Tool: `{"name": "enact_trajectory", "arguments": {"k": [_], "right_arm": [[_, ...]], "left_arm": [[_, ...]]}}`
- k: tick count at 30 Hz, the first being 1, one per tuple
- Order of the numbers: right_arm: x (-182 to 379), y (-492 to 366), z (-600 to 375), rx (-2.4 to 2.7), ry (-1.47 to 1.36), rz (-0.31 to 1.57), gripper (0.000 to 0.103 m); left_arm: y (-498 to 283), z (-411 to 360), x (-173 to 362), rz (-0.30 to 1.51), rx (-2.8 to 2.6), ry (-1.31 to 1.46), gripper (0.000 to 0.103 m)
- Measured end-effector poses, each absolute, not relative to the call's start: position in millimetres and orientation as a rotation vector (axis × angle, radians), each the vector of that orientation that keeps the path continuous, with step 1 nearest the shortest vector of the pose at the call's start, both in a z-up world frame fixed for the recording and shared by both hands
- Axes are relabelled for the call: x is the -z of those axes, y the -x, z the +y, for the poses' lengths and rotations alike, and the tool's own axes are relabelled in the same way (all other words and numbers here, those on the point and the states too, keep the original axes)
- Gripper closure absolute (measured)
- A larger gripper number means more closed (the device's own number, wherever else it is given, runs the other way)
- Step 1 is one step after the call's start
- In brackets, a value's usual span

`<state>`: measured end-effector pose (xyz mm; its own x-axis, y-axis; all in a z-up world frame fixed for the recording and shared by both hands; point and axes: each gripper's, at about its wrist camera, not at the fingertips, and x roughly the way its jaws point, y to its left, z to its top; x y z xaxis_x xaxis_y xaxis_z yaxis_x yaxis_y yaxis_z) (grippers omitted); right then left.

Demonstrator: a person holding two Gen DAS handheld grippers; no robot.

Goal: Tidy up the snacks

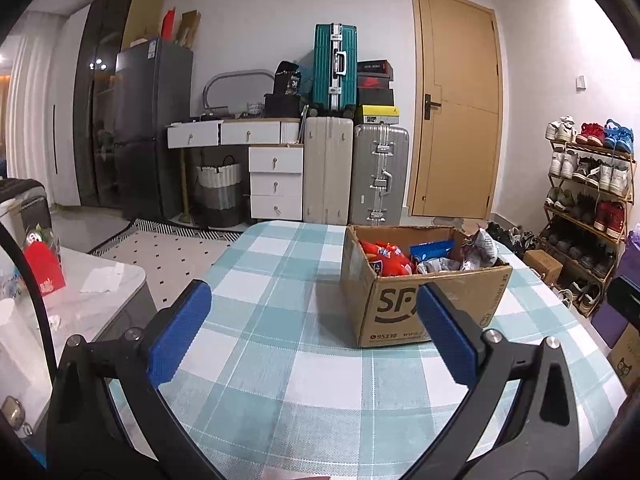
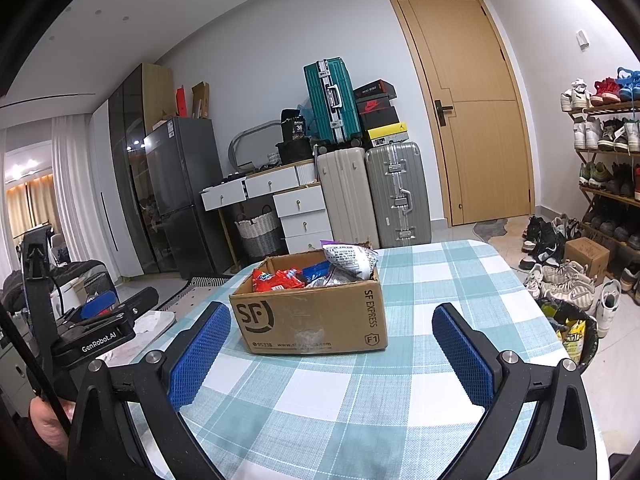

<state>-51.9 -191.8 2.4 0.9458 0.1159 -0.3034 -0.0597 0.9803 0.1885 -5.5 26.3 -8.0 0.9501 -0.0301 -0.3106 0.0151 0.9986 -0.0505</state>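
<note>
A brown SF cardboard box (image 1: 424, 300) stands on the checked tablecloth (image 1: 280, 320); it also shows in the right wrist view (image 2: 316, 316). It holds red snack packs (image 1: 384, 258), a blue pack (image 1: 432, 250) and a silver-white bag (image 2: 350, 262). My left gripper (image 1: 312, 292) is open and empty above the table, left of and in front of the box. My right gripper (image 2: 332, 316) is open and empty, held in front of the box. The left gripper also shows at the left of the right wrist view (image 2: 104, 320).
The table's far edge lies just behind the box. A marble side table (image 1: 80, 300) with a red item stands to the left. A shoe rack (image 2: 608, 152), loose shoes, a small carton (image 2: 586, 254) and a bin bag (image 2: 572, 328) are to the right. Suitcases and drawers line the back wall.
</note>
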Motion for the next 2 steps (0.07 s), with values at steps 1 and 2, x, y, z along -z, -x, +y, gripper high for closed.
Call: {"name": "enact_trajectory", "arguments": {"k": [1,2], "right_arm": [[-2.4,51.9,-191.8,-0.091,-0.179,0.318,0.0],[-2.5,51.4,-192.5,-0.092,-0.179,0.319,0.0]], "left_arm": [[2.8,26.8,9.6,0.33,0.012,0.046,0.001],[1.4,27.0,10.5,0.341,0.008,0.047,0.001]]}}
